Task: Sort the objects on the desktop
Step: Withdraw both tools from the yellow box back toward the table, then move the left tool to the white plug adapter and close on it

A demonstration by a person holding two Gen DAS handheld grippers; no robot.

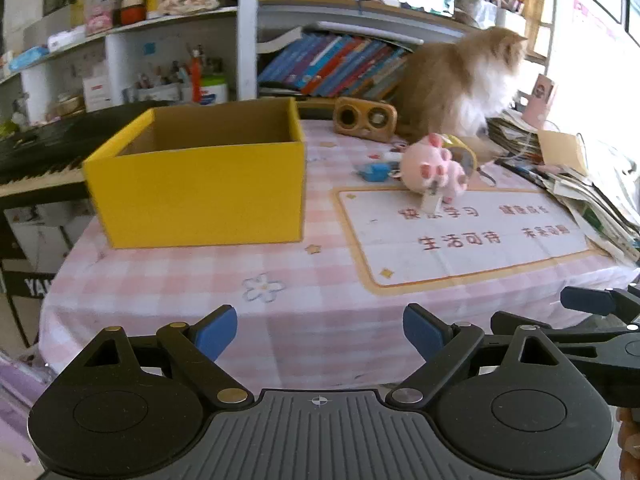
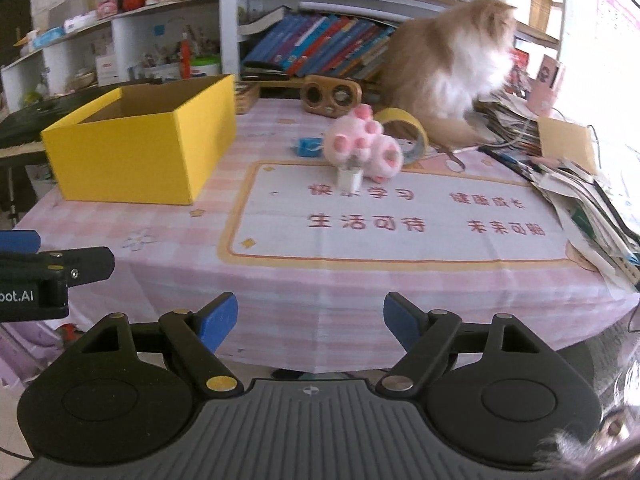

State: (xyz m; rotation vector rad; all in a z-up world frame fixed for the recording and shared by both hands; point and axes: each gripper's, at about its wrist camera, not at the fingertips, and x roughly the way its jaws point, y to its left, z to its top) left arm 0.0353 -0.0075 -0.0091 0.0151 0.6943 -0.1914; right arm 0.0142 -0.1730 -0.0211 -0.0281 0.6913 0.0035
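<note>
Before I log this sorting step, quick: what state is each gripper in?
Left gripper: open, holding nothing.
Right gripper: open, holding nothing.

Black ribbed left gripper [image 1: 320, 334] and right gripper [image 2: 310, 320], blue pads, brass rivets.

I read red Chinese on the desk mat [image 2: 400, 236]: 快乐学习, 健康成长, 生活可待, 未来可期 (top row partly blurred). White letters "YA" show on the keyboard stand [image 1: 38, 286]. The left gripper [image 2: 24, 272] carries "oot.AI", cut off at frame edge.
</note>
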